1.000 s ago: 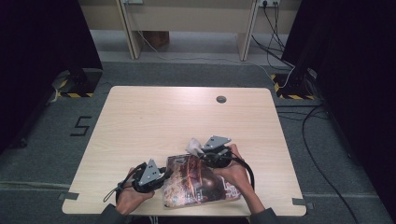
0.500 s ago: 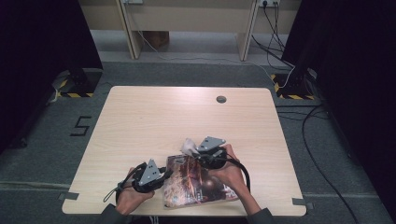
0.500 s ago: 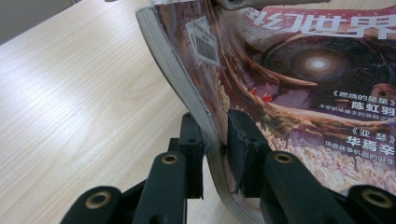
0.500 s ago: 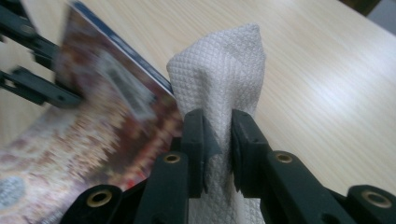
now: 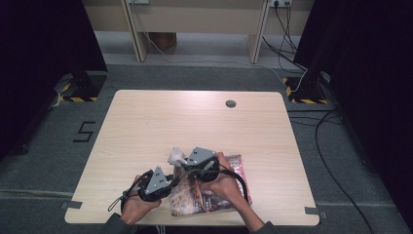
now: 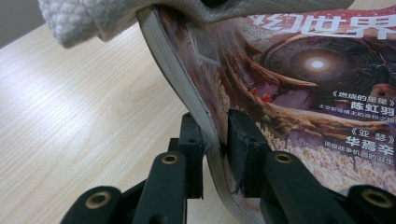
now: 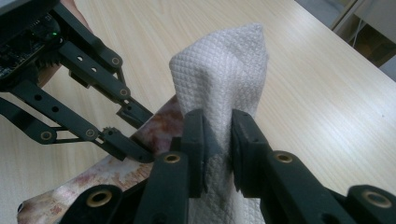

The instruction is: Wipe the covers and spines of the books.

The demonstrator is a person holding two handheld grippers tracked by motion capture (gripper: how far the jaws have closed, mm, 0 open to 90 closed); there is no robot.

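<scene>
A glossy magazine [image 5: 214,192] with a reddish-brown illustrated cover and white Chinese lettering lies low in the frame's centre, its left edge lifted and curling. A white waffle-textured cloth [image 5: 176,157] stands bunched upright just above that raised edge.

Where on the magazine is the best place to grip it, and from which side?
Grip the magazine at its free page edge, coming from the table's left, where the left tool already clamps it: the pages there are thin, lifted and curling off the table.
</scene>
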